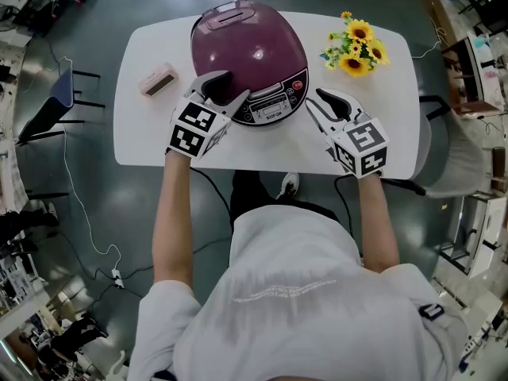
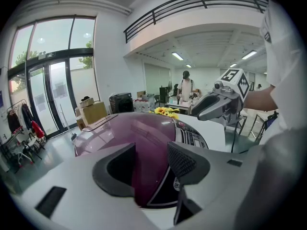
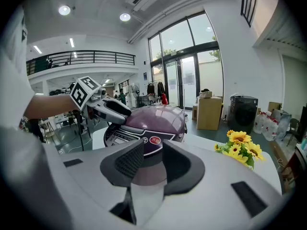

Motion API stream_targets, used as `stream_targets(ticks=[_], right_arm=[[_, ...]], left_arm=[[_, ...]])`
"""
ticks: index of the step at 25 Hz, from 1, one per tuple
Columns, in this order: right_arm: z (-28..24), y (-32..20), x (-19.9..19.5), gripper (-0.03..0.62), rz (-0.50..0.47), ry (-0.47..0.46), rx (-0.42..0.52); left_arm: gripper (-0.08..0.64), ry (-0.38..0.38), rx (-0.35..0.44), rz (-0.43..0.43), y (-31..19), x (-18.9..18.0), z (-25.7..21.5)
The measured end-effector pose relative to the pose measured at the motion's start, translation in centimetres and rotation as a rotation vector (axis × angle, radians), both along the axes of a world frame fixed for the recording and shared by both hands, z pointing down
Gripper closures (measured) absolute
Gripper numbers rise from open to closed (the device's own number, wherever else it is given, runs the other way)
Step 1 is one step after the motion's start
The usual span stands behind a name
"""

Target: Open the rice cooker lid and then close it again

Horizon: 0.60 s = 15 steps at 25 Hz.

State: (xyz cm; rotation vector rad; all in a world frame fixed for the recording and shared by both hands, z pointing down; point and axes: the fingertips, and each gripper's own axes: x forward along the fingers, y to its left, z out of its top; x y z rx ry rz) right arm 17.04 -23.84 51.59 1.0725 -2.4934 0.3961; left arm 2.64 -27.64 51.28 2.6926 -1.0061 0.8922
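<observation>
The purple rice cooker [image 1: 248,54] stands with its lid shut at the upper middle of the head view, on the white surface [image 1: 143,137]. A bunch of yellow sunflowers [image 1: 355,51] lies to its right and a small pink block [image 1: 158,80] to its left, both apart from it. The left claw [image 1: 227,91] is released, jaws apart at the cooker's lower-left edge with the lid's curve showing between them, while the right claw [image 1: 321,106], also released and empty, hangs just right of the control panel [image 1: 274,101].
</observation>
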Motion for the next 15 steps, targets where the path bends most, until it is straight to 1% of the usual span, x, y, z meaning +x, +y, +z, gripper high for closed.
stream_targets(ticks=[5, 9, 15], right_arm=[[-0.7, 0.2, 0.2, 0.456, 0.002, 0.003, 0.011], [-1.9, -0.3, 0.5, 0.457, 0.004, 0.013, 0.043], [-4.0, -0.3, 0.6, 0.459, 0.003, 0.022, 0.08]], left_arm=[[0.342, 0.0, 0.008, -0.026, 0.1, 0.0, 0.2], [0.348, 0.002, 0.021, -0.06, -0.1, 0.0, 0.2], [0.357, 0.0, -0.015, -0.082, 0.1, 0.2, 1.0]])
